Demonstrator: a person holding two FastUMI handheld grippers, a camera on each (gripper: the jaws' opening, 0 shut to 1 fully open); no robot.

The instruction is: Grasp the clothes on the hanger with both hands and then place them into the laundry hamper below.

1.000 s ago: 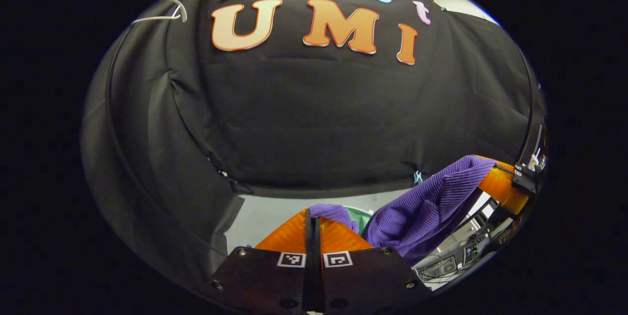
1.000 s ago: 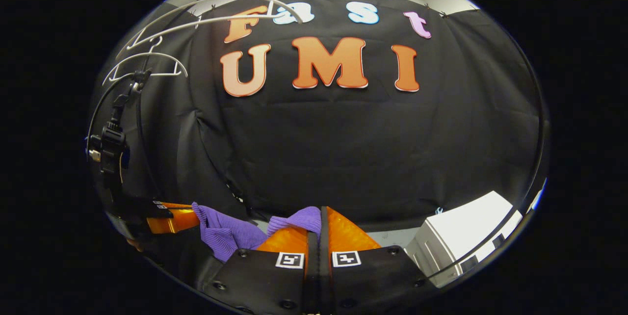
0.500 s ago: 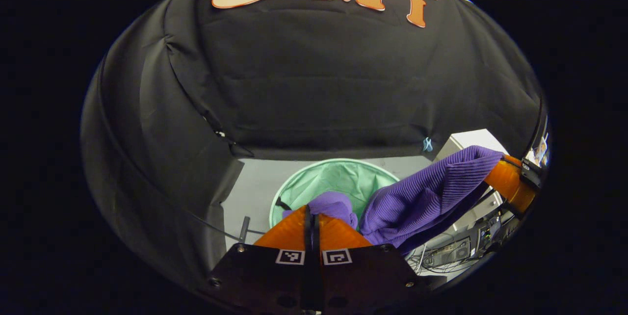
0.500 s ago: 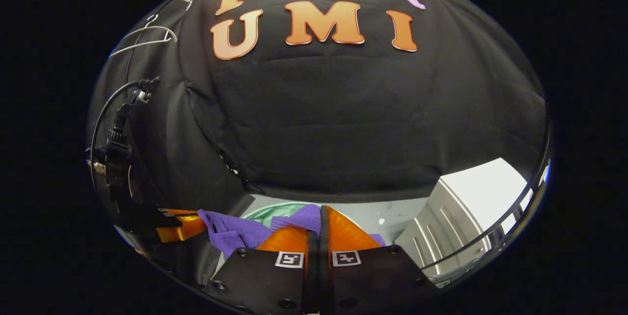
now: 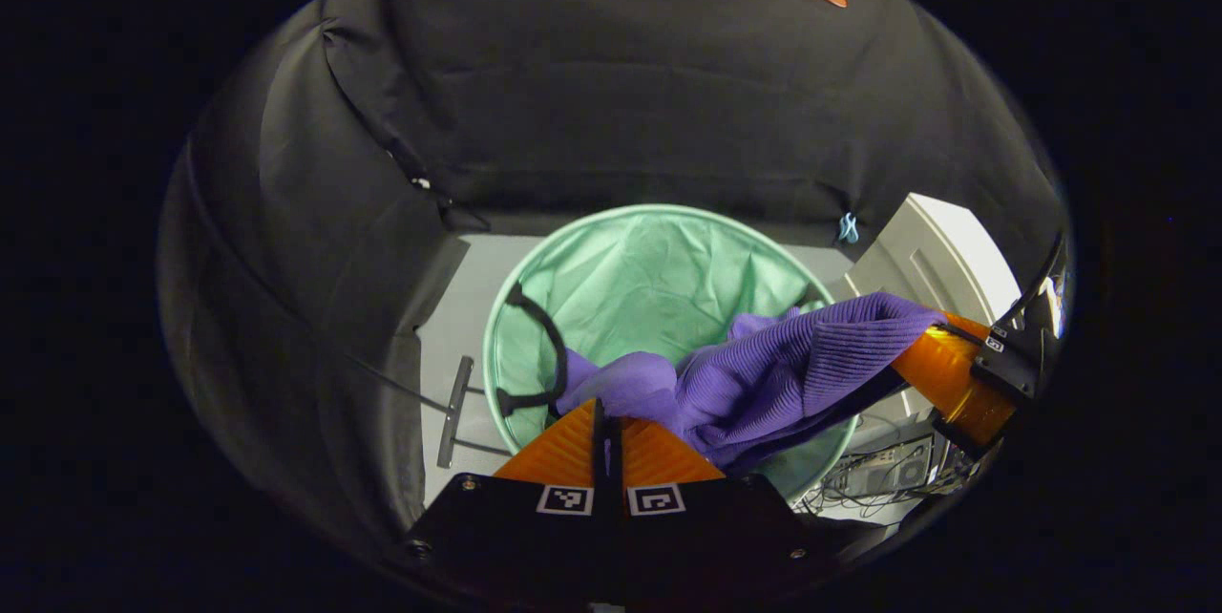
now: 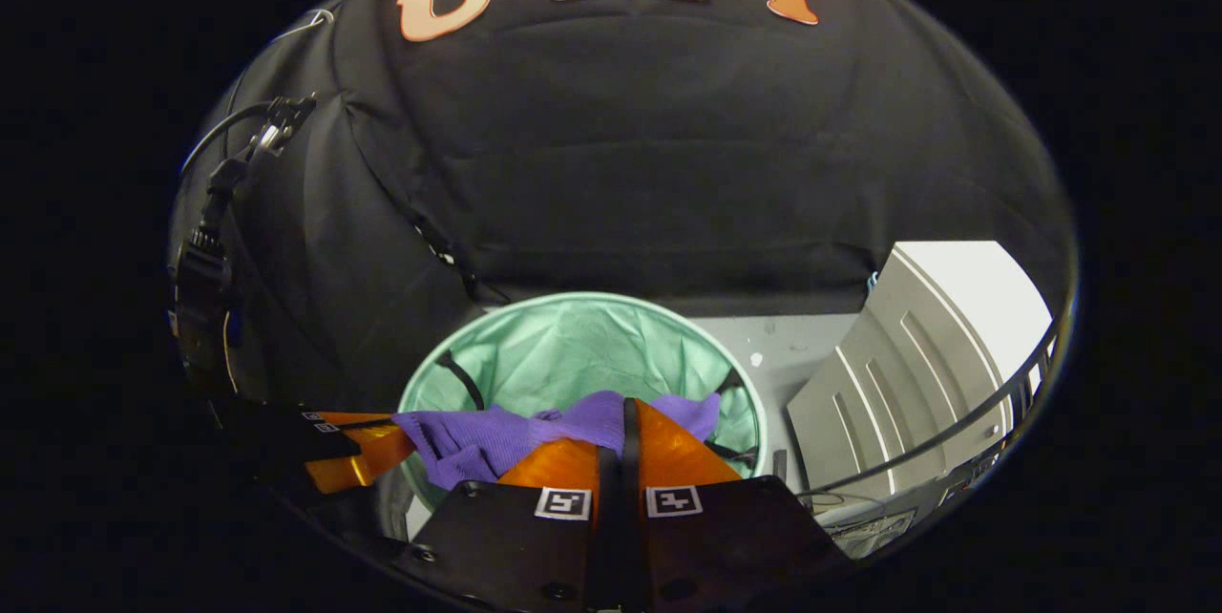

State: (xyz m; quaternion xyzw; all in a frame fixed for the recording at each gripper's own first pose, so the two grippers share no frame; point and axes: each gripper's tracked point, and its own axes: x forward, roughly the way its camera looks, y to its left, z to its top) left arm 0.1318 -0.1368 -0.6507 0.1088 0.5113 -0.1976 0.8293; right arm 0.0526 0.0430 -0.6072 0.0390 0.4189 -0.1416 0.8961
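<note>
Both hand-held grippers clamped on purple sweater [image 5: 764,374] | stretched left-right between left hand-held gripper [image 5: 603,417] and right hand-held gripper [image 6: 625,417] | green hamper [image 5: 535,260] directly below

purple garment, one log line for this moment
left gripper: shut on purple garment | right gripper: shut on it | over green hamper

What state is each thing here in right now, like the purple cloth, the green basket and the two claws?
Purple garment: off the hanger, stretched between both grippers, sagging over the hamper.
Laundry hamper: open below.
Left gripper: shut on the garment.
Right gripper: shut on the garment.
White cabinet: standing beside the hamper.
</note>
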